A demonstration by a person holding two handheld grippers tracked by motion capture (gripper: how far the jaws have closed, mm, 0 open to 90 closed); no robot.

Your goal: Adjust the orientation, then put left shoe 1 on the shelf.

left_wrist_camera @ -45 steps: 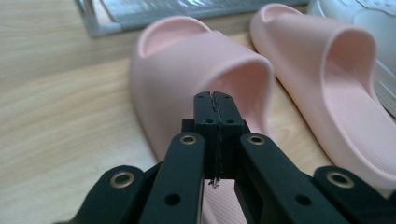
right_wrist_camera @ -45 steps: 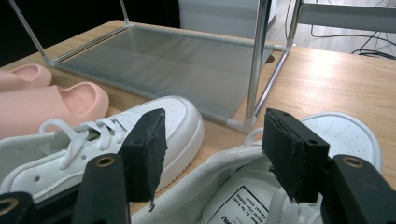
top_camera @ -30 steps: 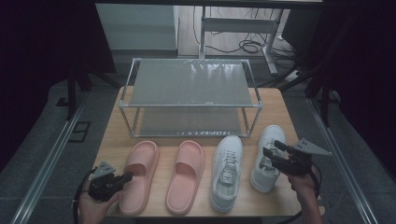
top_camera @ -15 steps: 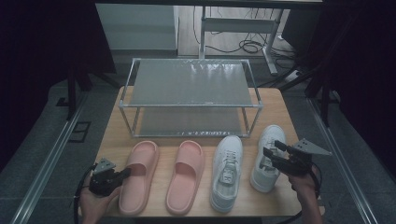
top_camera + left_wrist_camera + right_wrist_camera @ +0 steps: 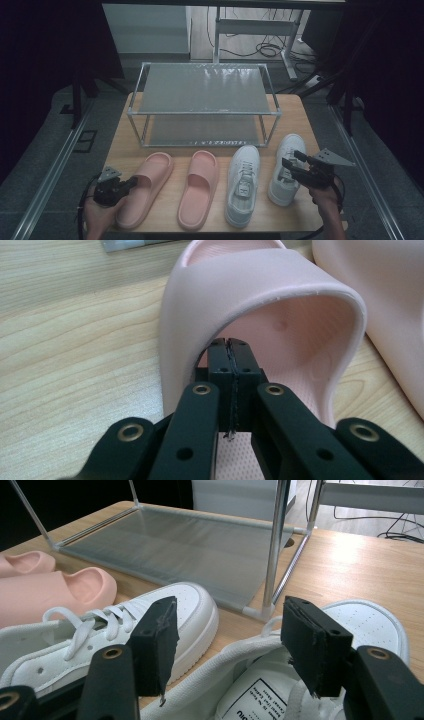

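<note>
Standing beyond both grippers, the two-tier rack (image 5: pixel 204 102) probably awaits the four shoes lined before it. The right gripper (image 5: pixel 295 161) hovers, jaws spread, over the outer white sneaker's (image 5: pixel 286 169) opening. The left gripper (image 5: pixel 231 371), jaws pressed together, pokes under the outer pink slide's (image 5: pixel 260 305) strap.

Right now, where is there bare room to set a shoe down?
Both mesh tiers of the rack are bare. Bare wood shows left of the left pink slipper and beside the rack's right end. The front row is crowded: slippers, white sneakers, left gripper, right gripper.
</note>
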